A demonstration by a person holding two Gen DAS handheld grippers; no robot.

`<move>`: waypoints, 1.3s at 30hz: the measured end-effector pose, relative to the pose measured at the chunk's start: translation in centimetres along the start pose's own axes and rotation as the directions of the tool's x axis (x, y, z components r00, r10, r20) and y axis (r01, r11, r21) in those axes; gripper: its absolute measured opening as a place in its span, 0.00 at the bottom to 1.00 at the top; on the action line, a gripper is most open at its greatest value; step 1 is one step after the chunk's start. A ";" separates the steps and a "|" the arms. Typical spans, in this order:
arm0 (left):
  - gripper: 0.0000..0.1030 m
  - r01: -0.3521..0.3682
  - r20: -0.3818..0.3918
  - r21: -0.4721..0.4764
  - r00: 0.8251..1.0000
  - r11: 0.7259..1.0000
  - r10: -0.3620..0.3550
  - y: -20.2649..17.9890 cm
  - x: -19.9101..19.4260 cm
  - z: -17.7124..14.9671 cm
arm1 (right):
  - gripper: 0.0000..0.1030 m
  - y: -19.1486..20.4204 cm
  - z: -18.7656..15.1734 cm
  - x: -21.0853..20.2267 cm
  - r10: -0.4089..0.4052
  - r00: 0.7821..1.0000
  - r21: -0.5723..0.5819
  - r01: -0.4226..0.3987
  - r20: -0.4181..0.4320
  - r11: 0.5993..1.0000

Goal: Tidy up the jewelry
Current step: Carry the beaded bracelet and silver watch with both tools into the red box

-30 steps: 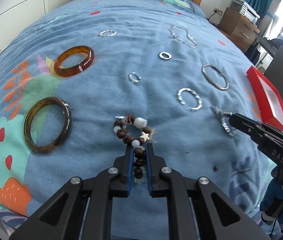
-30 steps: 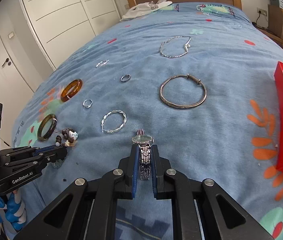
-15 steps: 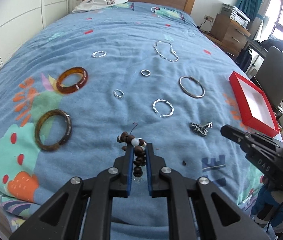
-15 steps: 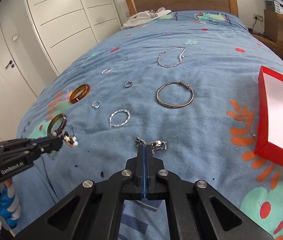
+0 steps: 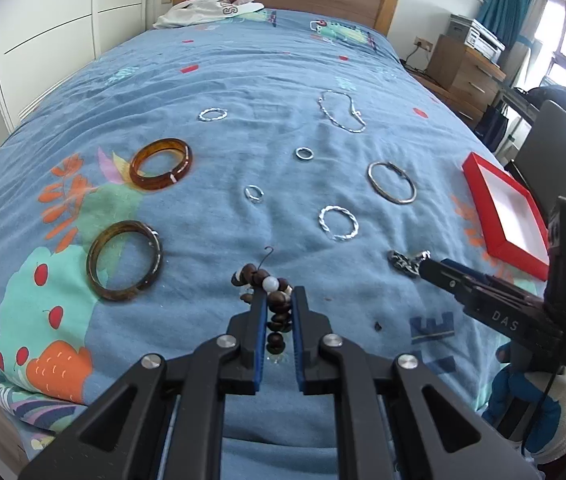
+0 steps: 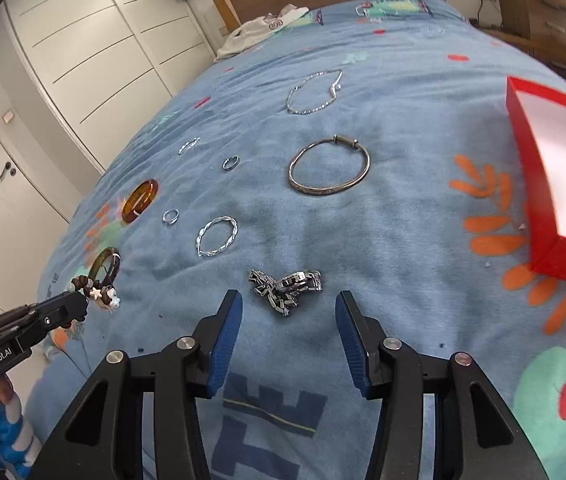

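My left gripper is shut on a brown bead bracelet with white beads, held clear above the blue bedspread; it also shows at the left of the right wrist view, bracelet dangling from the gripper tip. A crumpled silver watch lies on the bedspread just ahead of my right gripper, whose jaws are opening with nothing pressed between the pads. The watch sits at the right gripper's tip in the left wrist view. A red box with a white inside lies to the right.
Spread over the bedspread are two amber bangles, a twisted silver bangle, a plain silver bangle, a chain, and small rings. White clothing lies by the wooden headboard. A gloved hand holds the right gripper.
The left gripper lifted the bead bracelet off the bedspread. The right gripper lost its hold on the watch, which now lies crumpled on the bed, and its jaws have spread apart.
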State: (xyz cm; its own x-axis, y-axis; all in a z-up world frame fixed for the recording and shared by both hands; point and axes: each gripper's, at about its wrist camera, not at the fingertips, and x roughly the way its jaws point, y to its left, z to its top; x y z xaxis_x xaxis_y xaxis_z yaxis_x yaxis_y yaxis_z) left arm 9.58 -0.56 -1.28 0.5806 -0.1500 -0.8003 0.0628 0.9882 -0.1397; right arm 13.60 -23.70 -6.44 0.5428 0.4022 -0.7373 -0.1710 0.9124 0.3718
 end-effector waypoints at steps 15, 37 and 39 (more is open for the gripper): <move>0.10 0.022 -0.009 0.023 1.000 0.999 -0.022 -0.6 0.7 0.3 | 0.45 -0.7 0.7 3.5 0.069 0.997 0.232 -0.077 0.042 0.970; 0.10 0.114 0.041 0.134 0.992 0.984 -0.121 -7.3 -2.6 2.3 | 0.10 -1.9 1.5 -4.9 0.044 0.990 0.134 -0.062 0.135 0.989; 0.10 0.154 0.044 0.162 0.986 0.975 -0.163 -9.5 -2.9 3.1 | 0.10 -3.1 2.0 -7.2 0.028 0.986 0.136 -0.051 0.167 0.989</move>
State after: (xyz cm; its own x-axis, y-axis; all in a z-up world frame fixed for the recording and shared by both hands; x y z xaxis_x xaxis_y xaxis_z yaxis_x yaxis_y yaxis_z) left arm 9.82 -9.45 4.16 0.5975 -0.3074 -0.7407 0.2818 0.9452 -0.1649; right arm 11.89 -29.58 -1.19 0.6678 0.4090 -0.6219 -0.0848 0.8719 0.4823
